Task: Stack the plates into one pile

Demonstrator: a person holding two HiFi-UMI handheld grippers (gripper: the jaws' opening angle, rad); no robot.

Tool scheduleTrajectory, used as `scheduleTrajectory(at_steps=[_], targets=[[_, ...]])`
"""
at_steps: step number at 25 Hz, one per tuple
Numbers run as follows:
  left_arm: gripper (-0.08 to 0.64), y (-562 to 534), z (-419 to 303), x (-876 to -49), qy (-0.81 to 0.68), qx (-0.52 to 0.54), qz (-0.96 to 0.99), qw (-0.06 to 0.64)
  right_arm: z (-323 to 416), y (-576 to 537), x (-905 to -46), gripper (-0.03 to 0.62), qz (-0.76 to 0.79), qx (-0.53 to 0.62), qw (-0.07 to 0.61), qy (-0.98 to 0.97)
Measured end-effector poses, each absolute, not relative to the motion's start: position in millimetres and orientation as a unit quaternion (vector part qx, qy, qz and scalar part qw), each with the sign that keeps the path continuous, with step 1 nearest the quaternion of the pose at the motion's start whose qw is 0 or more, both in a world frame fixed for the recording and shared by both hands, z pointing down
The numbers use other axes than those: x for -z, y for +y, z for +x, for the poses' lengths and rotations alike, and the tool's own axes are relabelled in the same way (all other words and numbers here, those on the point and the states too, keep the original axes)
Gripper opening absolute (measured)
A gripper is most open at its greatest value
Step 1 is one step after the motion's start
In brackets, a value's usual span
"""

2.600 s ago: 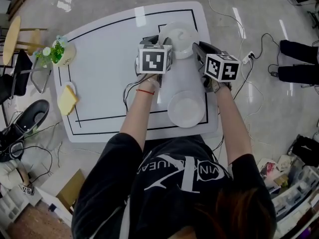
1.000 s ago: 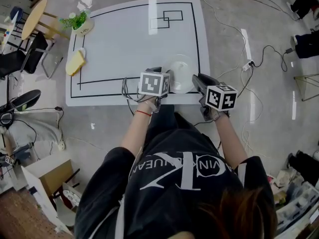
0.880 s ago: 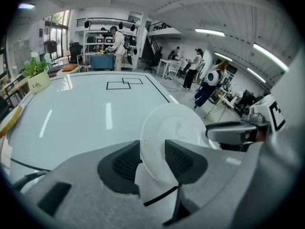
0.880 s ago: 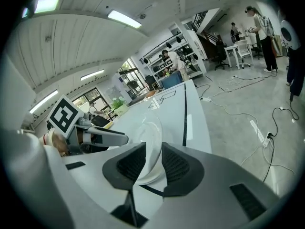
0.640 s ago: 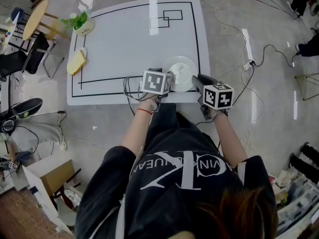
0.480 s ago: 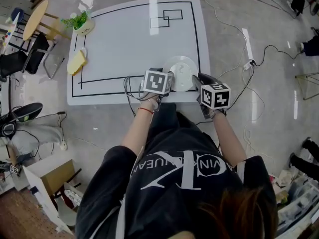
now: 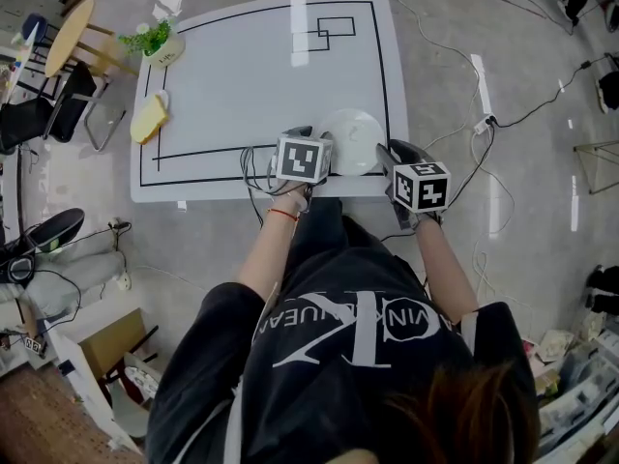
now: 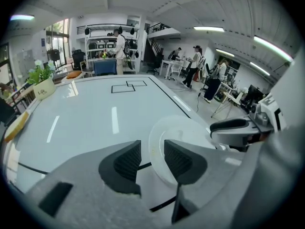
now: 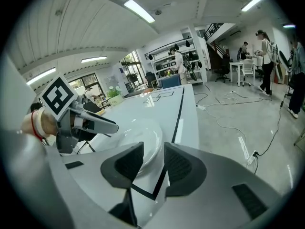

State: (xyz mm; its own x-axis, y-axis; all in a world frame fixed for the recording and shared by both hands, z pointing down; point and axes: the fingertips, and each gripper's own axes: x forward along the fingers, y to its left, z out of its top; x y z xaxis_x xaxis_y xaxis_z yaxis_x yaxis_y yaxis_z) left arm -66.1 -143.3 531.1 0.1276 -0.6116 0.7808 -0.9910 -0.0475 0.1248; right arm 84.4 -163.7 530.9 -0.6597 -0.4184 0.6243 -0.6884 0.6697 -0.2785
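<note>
Plate pile (image 7: 353, 141) sits on the table (image 7: 242, 75) close to the near edge, toward the right corner, just inside the black border line. It reads as one pile; the plate count isn't clear.

Left gripper (image 8: 152, 157): jaws apart, nothing between the pads, plate rim just beyond its right pad. Right gripper (image 9: 153, 159): jaws opening, plate rim in line with the gap but the pads aren't pressing on it, so no grip on either side.

Looks like the release step. To do it well, clear both grippers outward from the rim before lifting, with no drag toward the near edge, since the pile sits close to it and could slide on the glossy top.

The table is white and shiny. A potted plant (image 7: 155, 42) stands at the far left corner and a yellow block (image 7: 148, 119) lies by the left edge. The room is a big open workshop with cables (image 7: 455, 27) on the floor and people standing far back.
</note>
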Motion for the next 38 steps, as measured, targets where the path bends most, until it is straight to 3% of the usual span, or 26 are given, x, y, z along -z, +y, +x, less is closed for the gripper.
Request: scheduleTrajectory(at_steps=[5, 13, 18, 30, 38], targets=[[0.073, -148, -82, -509, -0.644, -0.206, 0.673, 0.299, 91, -169, -517, 0.129, 0.318, -0.249, 0.234, -0.885], [0.011, -134, -98, -462, -0.682, -0.163, 0.679, 0.217, 94, -170, -482, 0.069, 0.302, -0.205, 0.196, -0.910], [0.011, -117, -103, -436, -0.710, -0.145, 0.671, 0.160, 94, -166, -459, 0.002, 0.292, -0.169, 0.166, -0.927], [0.011, -86, -113, -387, -0.724, -0.062, 0.683, 0.080, 94, -162, -433, 0.002, 0.288, -0.142, 0.106, -0.941], [0.011, -58, -114, -385, -0.692, -0.031, 0.716, 0.089, 93, -140, -418, 0.002, 0.320, -0.129, 0.066, -0.936]])
